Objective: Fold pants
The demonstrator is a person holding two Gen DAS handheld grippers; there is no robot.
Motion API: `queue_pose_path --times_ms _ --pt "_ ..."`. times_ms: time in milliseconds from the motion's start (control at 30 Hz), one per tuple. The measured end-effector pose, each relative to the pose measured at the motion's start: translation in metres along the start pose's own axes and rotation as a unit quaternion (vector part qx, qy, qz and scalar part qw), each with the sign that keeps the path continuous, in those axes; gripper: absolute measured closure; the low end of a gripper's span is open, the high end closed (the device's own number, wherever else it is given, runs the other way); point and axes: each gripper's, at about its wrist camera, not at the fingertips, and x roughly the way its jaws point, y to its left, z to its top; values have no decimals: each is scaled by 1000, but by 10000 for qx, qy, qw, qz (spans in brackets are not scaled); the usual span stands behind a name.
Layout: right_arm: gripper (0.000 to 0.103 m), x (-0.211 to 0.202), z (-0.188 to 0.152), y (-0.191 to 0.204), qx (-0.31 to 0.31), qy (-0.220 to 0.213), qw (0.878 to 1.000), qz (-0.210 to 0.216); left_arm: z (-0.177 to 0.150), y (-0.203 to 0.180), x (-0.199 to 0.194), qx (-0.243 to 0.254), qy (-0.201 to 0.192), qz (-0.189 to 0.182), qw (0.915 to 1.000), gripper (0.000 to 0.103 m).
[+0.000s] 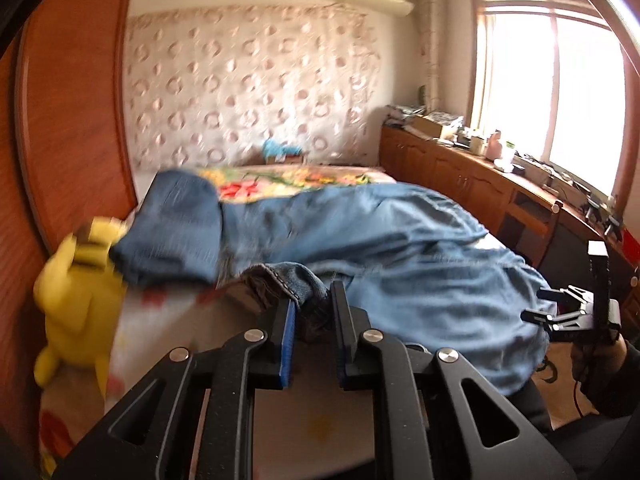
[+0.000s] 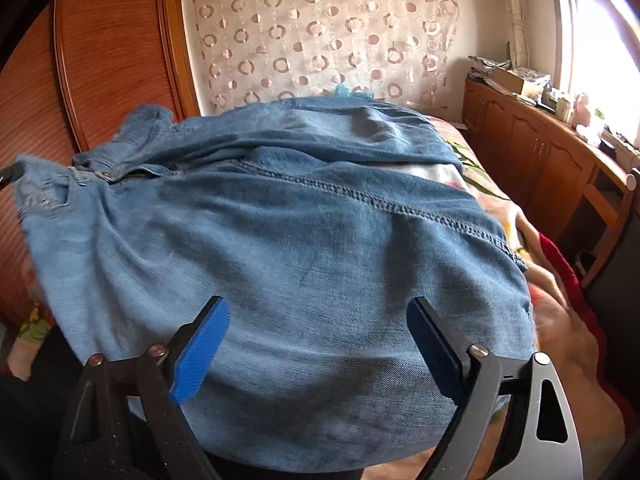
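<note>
A: Left wrist view, going left to right: yellow plush toy (image 1: 76, 300) at the left edge against the reddish wooden wardrobe (image 1: 76, 120), then the blue denim pants (image 1: 360, 232) spread over the flower-print bed cover (image 1: 168, 320) through the middle. At bottom centre the left gripper (image 1: 314, 316) has its jaws pinched together on a bunched bit of denim hem, lifted off the bed. At the far right, the right gripper (image 1: 548, 312) sits low beside the pants' edge.

B: And the right wrist view?

A: Wardrobe upper left again, pants (image 2: 280, 240) filling the middle, waistband and button toward the left, stitched seam running diagonally down to the right. The right gripper (image 2: 320, 344) at the bottom has its blue pads (image 2: 200, 352) wide apart over the denim, not pinching it. Wooden cabinets (image 2: 532, 152) run under the window on the right.
</note>
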Motion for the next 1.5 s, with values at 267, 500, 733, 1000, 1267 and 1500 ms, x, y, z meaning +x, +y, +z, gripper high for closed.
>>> queue_pose_path --times_ms 267,500,733,1000,1267,1500 --pt "30 -19 7 5 5 -89 9988 476 49 -13 40 210 -163 -17 9996 87" --pt "47 -30 1 11 -17 -20 9957 925 76 -13 66 154 -225 84 9996 87" --pt "47 -33 -5 10 -46 70 9942 1074 85 -23 84 110 -154 152 9997 87" --pt "69 -23 -23 16 -187 375 9951 898 87 -21 89 -59 -154 157 9997 87" --pt "100 -44 2 12 -192 63 9968 769 91 -15 78 -217 -279 130 9993 87" --pt "100 -73 55 10 -657 -470 9967 90 96 -5 60 -394 -484 44 9980 87"
